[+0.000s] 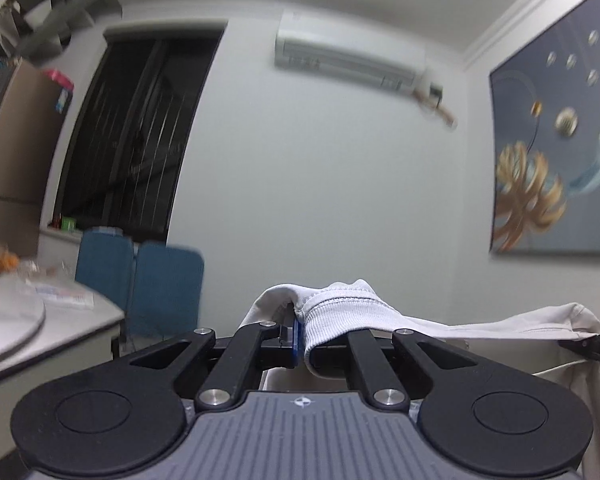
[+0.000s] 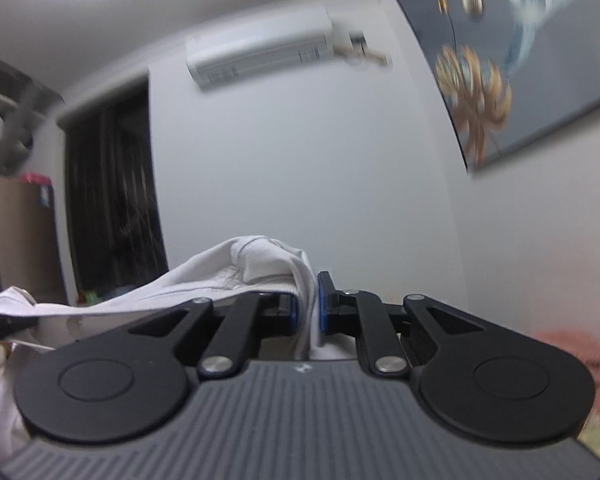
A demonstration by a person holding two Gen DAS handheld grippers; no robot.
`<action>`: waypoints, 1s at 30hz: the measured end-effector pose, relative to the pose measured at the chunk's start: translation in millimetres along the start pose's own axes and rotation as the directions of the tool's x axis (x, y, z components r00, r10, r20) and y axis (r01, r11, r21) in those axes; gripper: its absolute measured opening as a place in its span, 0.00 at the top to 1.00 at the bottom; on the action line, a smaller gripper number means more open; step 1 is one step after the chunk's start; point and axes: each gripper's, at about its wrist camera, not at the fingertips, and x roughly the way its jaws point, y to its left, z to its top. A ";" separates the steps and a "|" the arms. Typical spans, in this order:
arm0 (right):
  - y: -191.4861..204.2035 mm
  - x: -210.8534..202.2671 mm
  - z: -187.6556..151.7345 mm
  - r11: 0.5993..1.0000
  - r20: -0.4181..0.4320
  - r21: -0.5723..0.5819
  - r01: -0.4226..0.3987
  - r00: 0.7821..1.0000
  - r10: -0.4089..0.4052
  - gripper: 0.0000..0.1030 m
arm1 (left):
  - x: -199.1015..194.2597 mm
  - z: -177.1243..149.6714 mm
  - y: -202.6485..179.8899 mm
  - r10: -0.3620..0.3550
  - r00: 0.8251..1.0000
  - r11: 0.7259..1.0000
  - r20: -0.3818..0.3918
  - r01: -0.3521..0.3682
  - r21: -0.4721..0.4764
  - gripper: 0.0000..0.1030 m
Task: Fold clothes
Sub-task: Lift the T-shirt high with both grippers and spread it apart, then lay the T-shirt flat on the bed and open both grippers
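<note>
White garment (image 1: 340, 312) stretched sideways btwn left gripper (image 1: 302, 344) & right gripper (image 2: 308, 312).

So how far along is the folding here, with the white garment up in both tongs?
Done: the white garment is picked up, pinched in the left tongs by its ribbed edge and in the right tongs by another part, the cloth stretched between them at wall height. In hand: holding it up spread. Left: no fold is visible yet; laying it down and folding remain.
</note>
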 end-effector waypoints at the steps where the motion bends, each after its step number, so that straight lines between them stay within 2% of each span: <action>1: -4.4 25.7 -18.9 1.000 -0.034 0.000 0.015 0.999 -0.015 0.88 | 29.6 -17.9 6.3 0.010 1.000 1.000 -0.029 -0.010 -0.006 0.94; 4: -18.0 105.4 -79.1 0.998 -0.125 -0.010 0.070 0.990 -0.070 0.88 | 121.5 -74.4 27.1 0.044 0.992 0.998 -0.117 -0.048 -0.030 0.93; 6: -28.0 159.1 -121.5 0.995 -0.180 -0.012 0.099 0.979 -0.100 0.88 | 184.4 -115.8 41.2 0.041 0.983 0.997 -0.177 -0.052 -0.061 0.92; 10: -48.9 267.2 -213.6 0.989 -0.240 -0.042 0.144 0.959 -0.150 0.88 | 305.5 -212.4 56.8 0.074 0.963 0.996 -0.258 -0.082 -0.019 0.93; 13: -64.3 341.9 -288.3 0.985 -0.288 -0.072 0.157 0.942 -0.171 0.88 | 387.7 -290.8 71.4 0.093 0.933 0.995 -0.347 -0.097 0.005 0.93; 17: -89.7 425.9 -382.9 0.981 -0.422 -0.082 0.177 0.886 -0.195 0.88 | 465.5 -381.8 89.9 0.110 0.886 0.994 -0.451 -0.103 0.041 0.92; 19: -101.8 451.8 -415.3 0.981 -0.487 -0.076 0.176 0.852 -0.191 0.88 | 488.3 -414.2 96.9 0.113 0.858 0.994 -0.501 -0.103 0.047 0.91; 21: -115.1 469.8 -439.2 0.985 -0.553 -0.052 0.166 0.816 -0.167 0.84 | 500.8 -435.5 103.8 0.113 0.830 0.993 -0.546 -0.111 0.037 0.82; 22: -119.4 474.1 -447.4 0.987 -0.587 -0.032 0.157 0.796 -0.146 0.81 | 504.6 -443.8 106.7 0.113 0.816 0.993 -0.567 -0.115 0.033 0.75; 23: -119.9 475.5 -454.8 0.989 -0.622 -0.015 0.146 0.773 -0.124 0.74 | 506.7 -448.5 109.0 0.114 0.802 0.992 -0.586 -0.118 0.032 0.65; 24: -119.7 476.8 -460.7 0.991 -0.654 -0.003 0.131 0.749 -0.101 0.61 | 505.6 -448.4 109.8 0.115 0.792 0.992 -0.600 -0.117 0.036 0.59; 25: -117.8 476.5 -463.7 0.994 -0.680 0.002 0.106 0.729 -0.076 0.53 | 503.4 -446.9 110.0 0.115 0.784 0.993 -0.610 -0.114 0.041 0.48; 26: -114.6 473.1 -461.9 0.997 -0.692 0.001 0.080 0.719 -0.057 0.34 | 500.6 -445.0 110.2 0.114 0.775 0.993 -0.621 -0.106 0.051 0.34; 27: -111.0 468.0 -456.8 0.998 -0.695 -0.003 0.058 0.718 -0.044 0.24 | 493.9 -441.2 109.4 0.112 0.771 0.994 -0.627 -0.094 0.062 0.28; 28: -106.9 462.6 -451.7 0.999 -0.698 -0.010 0.033 0.715 -0.031 0.22 | 485.8 -436.6 108.2 0.110 0.769 0.994 -0.629 -0.083 0.072 0.21; 30: -97.9 447.4 -435.6 0.999 -0.700 -0.034 -0.004 0.714 -0.021 0.21 | 456.1 -418.7 101.7 0.098 0.776 0.995 -0.623 -0.058 0.085 0.19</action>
